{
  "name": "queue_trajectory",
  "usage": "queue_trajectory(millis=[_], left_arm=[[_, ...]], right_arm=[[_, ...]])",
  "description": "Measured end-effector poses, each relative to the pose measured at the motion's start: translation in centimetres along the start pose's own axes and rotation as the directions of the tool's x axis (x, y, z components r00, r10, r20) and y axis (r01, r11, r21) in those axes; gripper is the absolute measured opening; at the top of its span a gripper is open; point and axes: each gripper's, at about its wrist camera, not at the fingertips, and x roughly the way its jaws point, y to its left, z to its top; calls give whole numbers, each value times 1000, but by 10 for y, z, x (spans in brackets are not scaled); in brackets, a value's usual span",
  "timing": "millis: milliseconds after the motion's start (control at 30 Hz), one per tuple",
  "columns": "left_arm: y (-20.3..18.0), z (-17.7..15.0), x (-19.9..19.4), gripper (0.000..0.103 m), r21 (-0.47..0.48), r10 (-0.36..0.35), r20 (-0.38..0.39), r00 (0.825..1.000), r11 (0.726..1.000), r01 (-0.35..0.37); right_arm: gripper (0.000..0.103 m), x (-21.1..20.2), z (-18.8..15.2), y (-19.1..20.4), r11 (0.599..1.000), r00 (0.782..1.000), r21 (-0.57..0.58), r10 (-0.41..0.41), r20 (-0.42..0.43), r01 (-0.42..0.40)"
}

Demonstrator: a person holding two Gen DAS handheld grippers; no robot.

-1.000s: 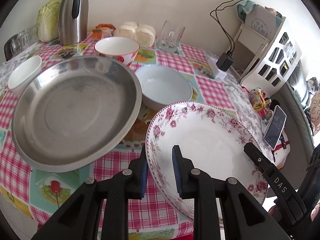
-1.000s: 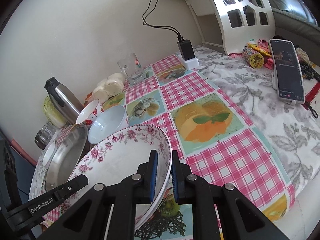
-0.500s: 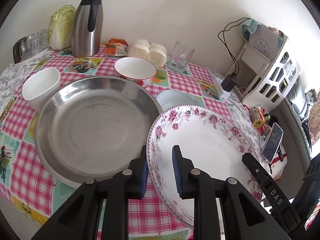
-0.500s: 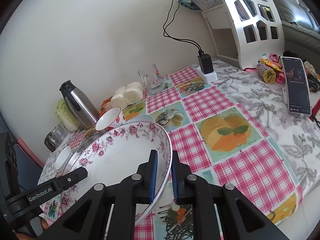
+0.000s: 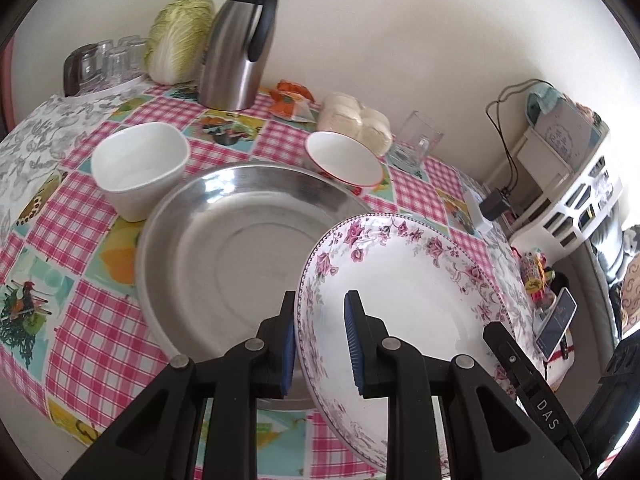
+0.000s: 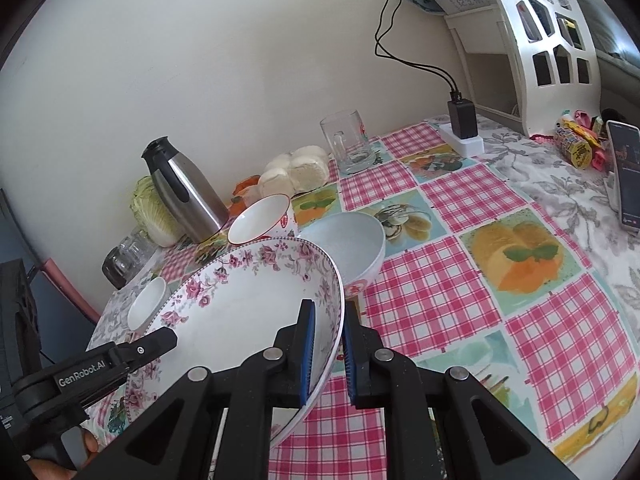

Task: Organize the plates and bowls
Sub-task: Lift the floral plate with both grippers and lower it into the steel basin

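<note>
Left wrist view: we note the left gripper (image 5: 320, 340) clamped on the floral plate's (image 5: 416, 288) rim, above the steel pan (image 5: 224, 248); right gripper (image 6: 326, 346) clamps the opposite rim. Pan's near edge is hidden.

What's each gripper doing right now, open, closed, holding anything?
Left gripper: closed on the near rim of the flowered plate.
Right gripper: closed on the opposite rim of the same plate, which is held between both.
</note>
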Motion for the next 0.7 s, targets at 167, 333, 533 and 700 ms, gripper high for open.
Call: queue_trajectory(millis=[167,333,533,700], left_arm=[[25,8,1,24,-52,20,10,1000,998,-19],[50,14,7,24,-107,32,10,999,994,-31],[66,21,23,24,-145,40,3,999,989,-39],[76,28,41,24,-183,19,-11,1000,983,-20]], right_arm=[[14,16,-2,26,998,1000,-52,19,-17,-19],[14,37,-7,44,997,998,-69,35,-49,-38],[14,62,-10,56,997,996,-77,25,-81,-31],[14,76,-8,60,995,996,-95,10,-91,-18]])
